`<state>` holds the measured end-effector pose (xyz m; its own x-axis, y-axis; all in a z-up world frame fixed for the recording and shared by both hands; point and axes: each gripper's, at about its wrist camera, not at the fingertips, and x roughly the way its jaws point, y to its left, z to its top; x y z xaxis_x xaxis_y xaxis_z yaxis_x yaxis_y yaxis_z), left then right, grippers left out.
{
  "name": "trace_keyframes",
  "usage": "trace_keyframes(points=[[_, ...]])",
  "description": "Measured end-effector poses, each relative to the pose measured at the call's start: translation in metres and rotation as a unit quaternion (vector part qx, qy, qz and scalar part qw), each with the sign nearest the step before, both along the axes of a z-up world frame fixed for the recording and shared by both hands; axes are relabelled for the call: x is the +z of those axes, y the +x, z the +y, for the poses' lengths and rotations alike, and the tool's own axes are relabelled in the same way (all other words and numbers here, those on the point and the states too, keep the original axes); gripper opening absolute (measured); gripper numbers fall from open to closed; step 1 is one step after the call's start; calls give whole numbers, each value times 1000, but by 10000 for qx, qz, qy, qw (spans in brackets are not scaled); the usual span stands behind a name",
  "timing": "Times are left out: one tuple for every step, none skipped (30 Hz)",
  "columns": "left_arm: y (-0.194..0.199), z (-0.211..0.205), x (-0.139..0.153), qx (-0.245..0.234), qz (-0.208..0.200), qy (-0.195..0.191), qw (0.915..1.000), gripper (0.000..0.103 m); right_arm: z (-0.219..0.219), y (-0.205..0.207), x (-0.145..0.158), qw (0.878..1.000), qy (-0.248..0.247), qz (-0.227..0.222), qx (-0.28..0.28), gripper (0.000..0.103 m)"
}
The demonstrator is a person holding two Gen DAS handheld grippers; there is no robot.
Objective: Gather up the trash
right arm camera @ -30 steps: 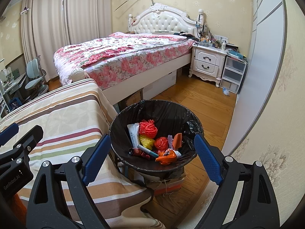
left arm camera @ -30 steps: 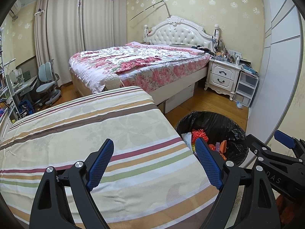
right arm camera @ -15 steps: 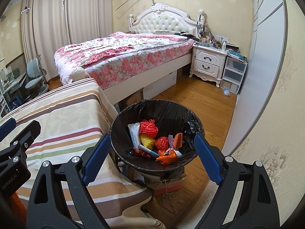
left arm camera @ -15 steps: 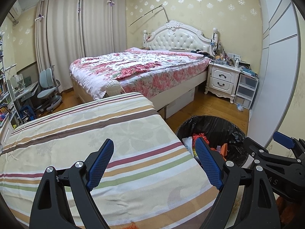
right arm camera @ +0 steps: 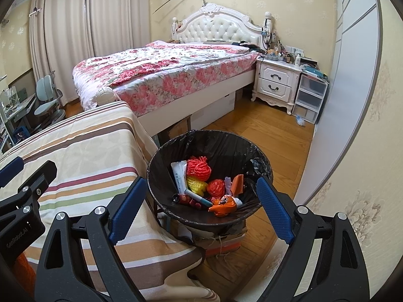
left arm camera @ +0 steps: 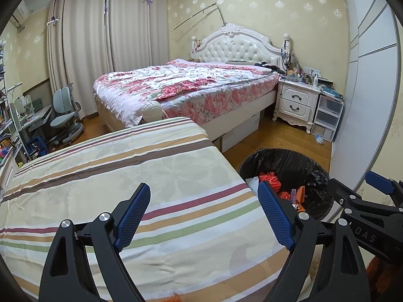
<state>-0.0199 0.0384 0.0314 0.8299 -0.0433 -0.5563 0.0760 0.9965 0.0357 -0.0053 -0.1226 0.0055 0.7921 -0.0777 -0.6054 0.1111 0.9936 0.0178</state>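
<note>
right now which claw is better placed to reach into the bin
Right. The right claw hangs open directly over the trash bin, while the open left claw sits over the striped bedcover beside it.

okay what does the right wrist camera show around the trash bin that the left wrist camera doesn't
Only the right wrist view shows the bin's whole inside: white tube, red mesh ball, yellow mesh, pen, orange wrapper, plus the box under the bin. Only the left wrist view shows the striped cover's full width, with its left edge. Both show the black-lined trash bin, the floral bed and open, empty grippers, left and right.
</note>
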Motion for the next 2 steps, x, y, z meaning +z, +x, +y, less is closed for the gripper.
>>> trace_keyframes(points=[[2, 3, -2, 14, 30, -4, 10000, 84, 2, 1, -1, 10000, 1, 12, 13, 87], [4, 6, -3, 36, 71, -17, 10000, 84, 5, 2, -1, 10000, 3, 27, 31, 87]])
